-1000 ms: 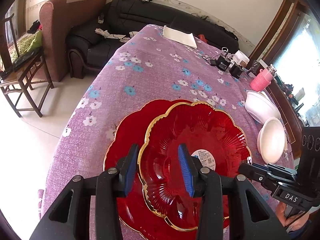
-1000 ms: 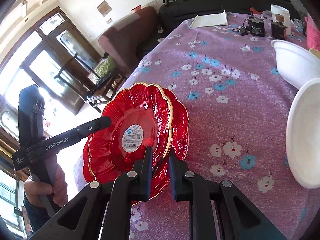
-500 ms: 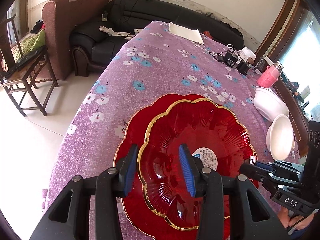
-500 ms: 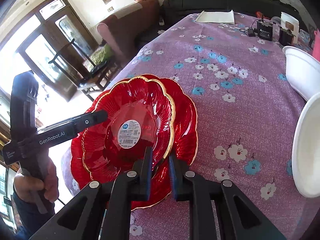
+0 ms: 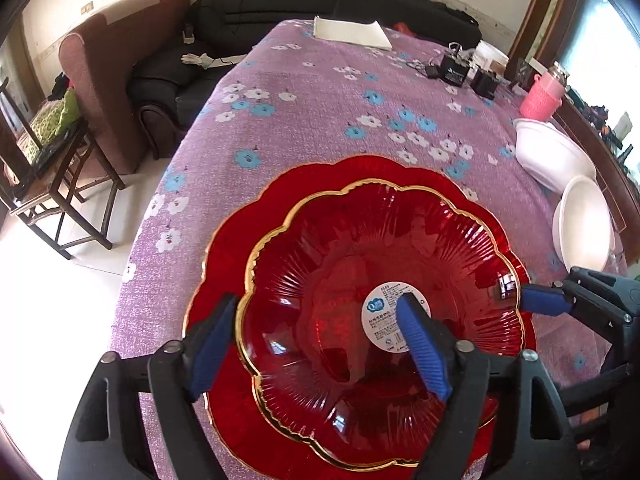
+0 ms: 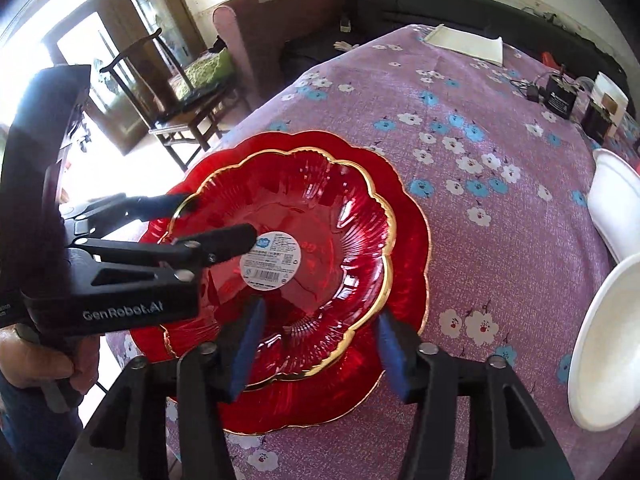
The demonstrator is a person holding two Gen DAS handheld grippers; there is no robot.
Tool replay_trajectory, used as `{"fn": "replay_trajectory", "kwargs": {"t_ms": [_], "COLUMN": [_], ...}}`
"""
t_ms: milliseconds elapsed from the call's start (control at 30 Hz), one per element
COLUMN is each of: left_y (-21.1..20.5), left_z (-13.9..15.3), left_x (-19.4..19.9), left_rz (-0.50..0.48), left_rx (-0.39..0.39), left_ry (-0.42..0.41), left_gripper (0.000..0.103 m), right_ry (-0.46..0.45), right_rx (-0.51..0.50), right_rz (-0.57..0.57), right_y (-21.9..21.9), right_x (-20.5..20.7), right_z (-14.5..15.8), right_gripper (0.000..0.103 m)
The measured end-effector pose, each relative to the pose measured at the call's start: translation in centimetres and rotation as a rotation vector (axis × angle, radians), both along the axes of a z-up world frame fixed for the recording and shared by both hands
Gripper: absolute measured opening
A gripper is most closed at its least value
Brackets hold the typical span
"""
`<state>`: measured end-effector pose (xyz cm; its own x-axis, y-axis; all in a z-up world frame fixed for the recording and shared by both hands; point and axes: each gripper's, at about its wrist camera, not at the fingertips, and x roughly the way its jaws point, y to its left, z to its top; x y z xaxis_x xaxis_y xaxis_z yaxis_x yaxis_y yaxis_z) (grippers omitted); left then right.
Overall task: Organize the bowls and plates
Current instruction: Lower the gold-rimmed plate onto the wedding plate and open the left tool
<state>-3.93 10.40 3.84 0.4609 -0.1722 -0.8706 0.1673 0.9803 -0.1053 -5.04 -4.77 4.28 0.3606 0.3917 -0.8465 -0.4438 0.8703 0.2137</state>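
A small red glass plate (image 5: 352, 264) (image 6: 320, 208) with a gold scalloped rim and a white sticker lies nested on a larger red plate (image 5: 244, 236) (image 6: 412, 216) on the purple flowered tablecloth (image 5: 320, 112). My left gripper (image 5: 318, 344) (image 6: 218, 220) straddles the small plate's near rim, one finger outside and one over the bowl. Its jaws are opening and the pads stand clear of the glass. My right gripper (image 6: 320, 346) straddles the opposite rim in the same way, its jaws also opening without touching. One of its blue fingertips (image 5: 540, 303) shows at the plate's right edge.
Two white bowls (image 5: 552, 156) (image 5: 584, 228) sit to the right of the plates. A pink cup (image 5: 540, 96), black boxes with cables (image 5: 454, 68) and a white folded sheet (image 5: 352, 32) lie at the far end. The table edge (image 5: 160, 216) drops off on the left, with a wooden chair (image 5: 52, 168) beyond.
Both grippers have opened and let go of the small plate's rim. The small plate has settled flat onto the larger plate.
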Motion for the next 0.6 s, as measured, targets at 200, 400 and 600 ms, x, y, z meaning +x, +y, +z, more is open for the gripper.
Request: {"fn": "replay_trajectory", "kwargs": {"t_ms": [200,400,600], "left_y": [-1.0,-1.1,-0.9], "left_z": [-0.3,-0.4,-0.2], "left_x": [0.2,0.3,0.0], "left_rz": [-0.030,-0.032,-0.031], "left_rx": [0.052,0.054,0.036], "left_ry": [0.024,0.032,0.024], "left_gripper": [0.089,0.091,0.092], "right_ry": [-0.022,-0.029,-0.039], "right_rx": [-0.070,-0.066,-0.039], "right_rz": [0.085,0.090,0.091], "right_y": [1.3,1.0,0.1], "right_x": [-0.5,-0.8,-1.4], "right_z": [-0.2,0.2,1.1], "right_gripper": [0.078,0.081,0.081]}}
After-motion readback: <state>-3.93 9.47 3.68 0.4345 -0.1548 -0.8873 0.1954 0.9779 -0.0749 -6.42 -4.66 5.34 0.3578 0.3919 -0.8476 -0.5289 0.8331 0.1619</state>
